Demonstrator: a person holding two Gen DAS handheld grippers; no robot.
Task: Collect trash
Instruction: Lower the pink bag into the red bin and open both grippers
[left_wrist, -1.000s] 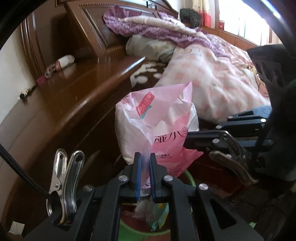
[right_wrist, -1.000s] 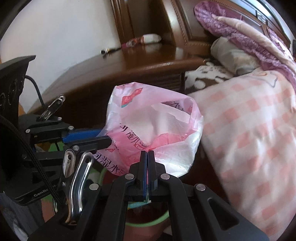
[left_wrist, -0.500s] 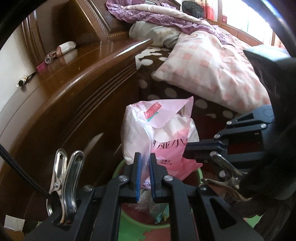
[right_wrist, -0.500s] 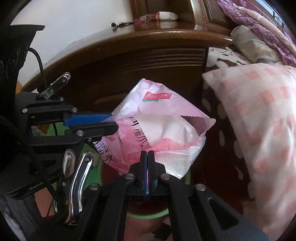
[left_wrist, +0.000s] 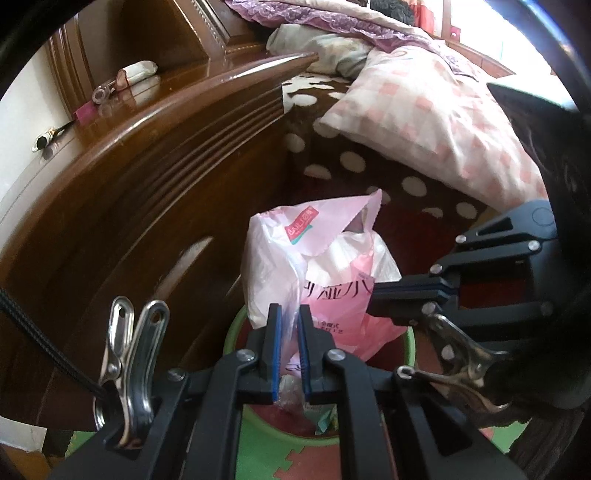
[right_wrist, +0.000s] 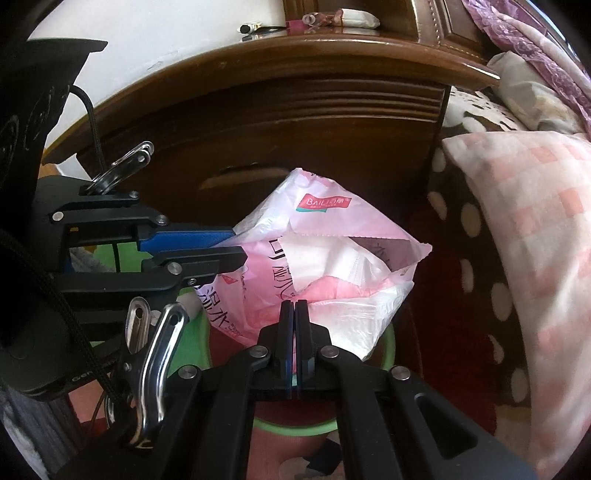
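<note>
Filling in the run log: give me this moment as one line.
left hand-held gripper: shut on pink bag | right hand-held gripper: shut on pink bag | bag: above green bin | beside: wooden nightstand

Reads "BAILI" on a red-and-teal label on the pink plastic bag (right_wrist: 325, 258); large Chinese characters below, not clearly legible.

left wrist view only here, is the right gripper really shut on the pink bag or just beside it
observer: shut on it; the right wrist view shows the right gripper with its pads pressed together on the near edge of the pink bag
operator: bin under it
observer: yes, the green bin shows its rim on both sides below the bag
operator: my left grip
observer: the left gripper pinches the bag's left side
</note>
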